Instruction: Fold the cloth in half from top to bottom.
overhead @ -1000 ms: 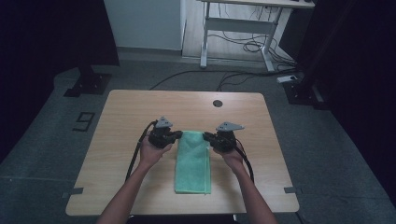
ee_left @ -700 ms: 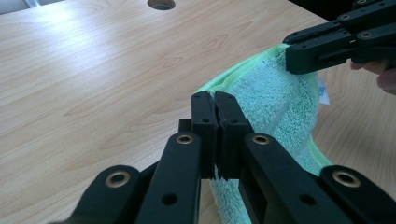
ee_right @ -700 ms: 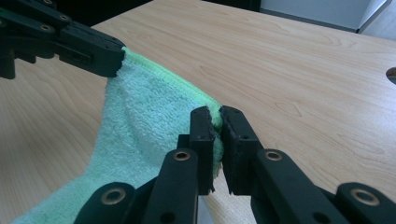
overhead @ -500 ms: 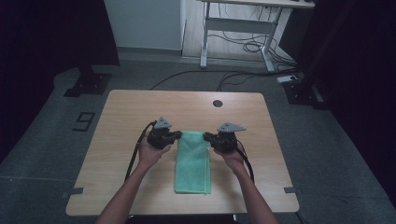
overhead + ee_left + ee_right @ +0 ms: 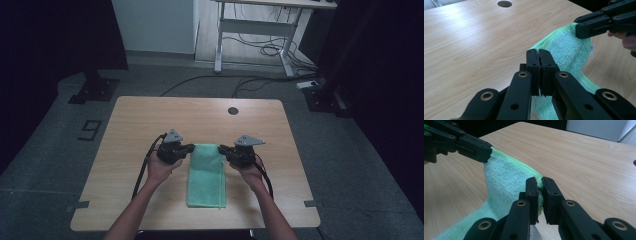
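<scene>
A folded green towel [image 5: 206, 175] lies lengthwise on the wooden table [image 5: 150, 120], its far end raised slightly. My left gripper [image 5: 190, 148] is shut on the towel's far left corner, and my right gripper [image 5: 222, 149] is shut on the far right corner. In the left gripper view the jaws [image 5: 538, 53] pinch the towel [image 5: 566, 50], with the other gripper [image 5: 584, 27] clamped on the opposite corner. From the right gripper view, the closed jaws [image 5: 539, 182] hold the towel's green hem [image 5: 506, 177], while the other gripper [image 5: 484, 151] grips the far corner.
A round cable hole [image 5: 232, 110] sits near the table's far edge. Black cables trail from both grippers toward the near edge. Beyond the table stand a white desk frame [image 5: 250, 35] and dark stand bases [image 5: 92, 90] on the floor.
</scene>
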A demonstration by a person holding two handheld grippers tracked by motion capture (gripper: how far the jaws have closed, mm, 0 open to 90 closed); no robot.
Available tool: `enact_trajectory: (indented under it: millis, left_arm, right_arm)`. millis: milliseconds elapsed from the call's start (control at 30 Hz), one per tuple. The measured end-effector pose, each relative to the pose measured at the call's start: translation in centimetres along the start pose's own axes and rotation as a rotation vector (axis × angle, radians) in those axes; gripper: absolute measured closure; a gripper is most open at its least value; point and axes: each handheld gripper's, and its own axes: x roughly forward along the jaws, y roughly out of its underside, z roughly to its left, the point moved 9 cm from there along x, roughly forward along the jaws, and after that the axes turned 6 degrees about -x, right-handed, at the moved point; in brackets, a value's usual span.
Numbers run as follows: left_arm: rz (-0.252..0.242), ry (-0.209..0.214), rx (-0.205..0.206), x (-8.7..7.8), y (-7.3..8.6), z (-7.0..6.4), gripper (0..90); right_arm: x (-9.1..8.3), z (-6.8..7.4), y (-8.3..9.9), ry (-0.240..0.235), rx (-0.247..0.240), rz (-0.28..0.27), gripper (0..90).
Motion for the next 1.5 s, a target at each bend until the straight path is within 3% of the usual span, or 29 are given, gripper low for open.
enact_trajectory:
  millis: [567, 900, 1500]
  left_arm:
    - [0.007, 0.007, 0.025, -1.1, 2.0, -1.1, 87.6]
    - [0.006, 0.015, 0.014, -1.6, 2.7, -1.4, 87.6]
    - [0.019, 0.027, 0.009, -1.8, 3.5, -2.0, 87.6]
  right_arm:
    - [-0.6, 1.7, 1.2, -0.028, -0.017, -0.002, 82.2]
    - [-1.0, 2.8, 1.8, -0.051, -0.022, -0.005, 82.2]
    - [-1.6, 3.2, 2.3, -0.058, -0.002, -0.013, 82.1]
